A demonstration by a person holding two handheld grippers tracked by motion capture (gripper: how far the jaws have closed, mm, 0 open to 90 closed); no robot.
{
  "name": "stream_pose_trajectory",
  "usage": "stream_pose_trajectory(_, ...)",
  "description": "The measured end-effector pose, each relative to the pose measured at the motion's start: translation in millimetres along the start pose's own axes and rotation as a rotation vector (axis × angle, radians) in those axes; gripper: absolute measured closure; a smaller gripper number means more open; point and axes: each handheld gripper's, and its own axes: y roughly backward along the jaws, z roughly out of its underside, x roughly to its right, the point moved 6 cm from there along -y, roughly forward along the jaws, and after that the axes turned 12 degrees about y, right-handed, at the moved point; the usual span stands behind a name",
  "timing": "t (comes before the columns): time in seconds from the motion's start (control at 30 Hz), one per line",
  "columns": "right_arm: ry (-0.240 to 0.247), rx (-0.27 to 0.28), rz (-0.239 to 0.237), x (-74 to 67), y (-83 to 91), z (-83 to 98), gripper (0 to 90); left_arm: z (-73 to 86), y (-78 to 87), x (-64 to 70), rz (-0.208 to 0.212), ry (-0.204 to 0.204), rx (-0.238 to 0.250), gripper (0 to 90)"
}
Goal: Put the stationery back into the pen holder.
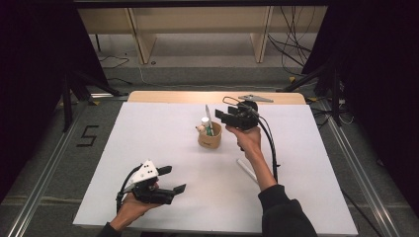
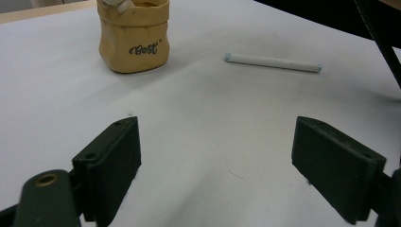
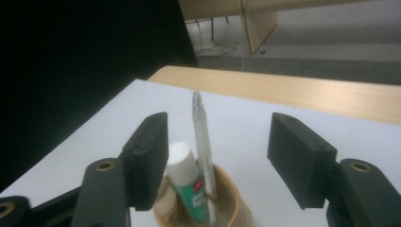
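A tan pouch (image 1: 209,138) marked "Best" (image 2: 134,40) stands upright at the middle of the white table cover (image 1: 148,143). In it stand a clear pen (image 3: 202,142), a white-capped tube with a green label (image 3: 189,182) and a beige item. My right gripper (image 1: 223,111) hovers just right of and above the pouch, open; in the right gripper view (image 3: 217,127) the pen rises between the jaws, touching neither pad. A white stick (image 2: 273,62) lies on the cover near my right forearm (image 1: 245,169). My left gripper (image 1: 174,178) rests low at the front left, open and empty (image 2: 215,137).
The table's bare wooden strip (image 1: 197,96) runs along the far edge. Beyond it are wooden furniture legs (image 1: 141,42) and floor cables. Black stand legs (image 1: 74,89) flank the table on both sides. A "5" is taped on the floor (image 1: 88,136) at left.
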Motion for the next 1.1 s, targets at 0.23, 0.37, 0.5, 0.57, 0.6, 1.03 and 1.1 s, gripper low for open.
stream_pose_trajectory(0.23,0.083,-0.112,0.030,-1.2,22.3,8.2,35.4,0.0,0.0,0.2,0.004,0.002,0.003,16.1)
stream_pose_trajectory(0.37,0.126,-0.171,0.042,-2.4,34.8,17.8,34.5,0.0,-0.1,0.0,0.003,0.002,0.003,16.1)
stream_pose_trajectory(0.5,0.148,-0.221,0.046,-2.8,46.1,30.2,33.9,0.0,-0.2,0.1,0.003,0.002,0.005,16.0)
stream_pose_trajectory(0.57,0.155,-0.250,0.052,-2.3,50.8,37.2,33.9,0.2,-0.4,0.0,0.003,0.002,0.004,16.0)
stream_pose_trajectory(0.6,0.161,-0.266,0.056,-1.8,52.9,40.7,33.9,0.3,-0.5,0.0,0.003,0.002,0.004,16.0)
stream_pose_trajectory(1.03,0.177,-0.420,0.041,-1.3,65.1,80.8,34.2,-0.1,-0.3,0.1,0.007,0.007,0.011,15.9)
stream_pose_trajectory(1.1,0.188,-0.435,0.043,-2.1,66.7,85.5,34.2,0.2,-0.3,0.5,0.008,0.005,0.007,15.9)
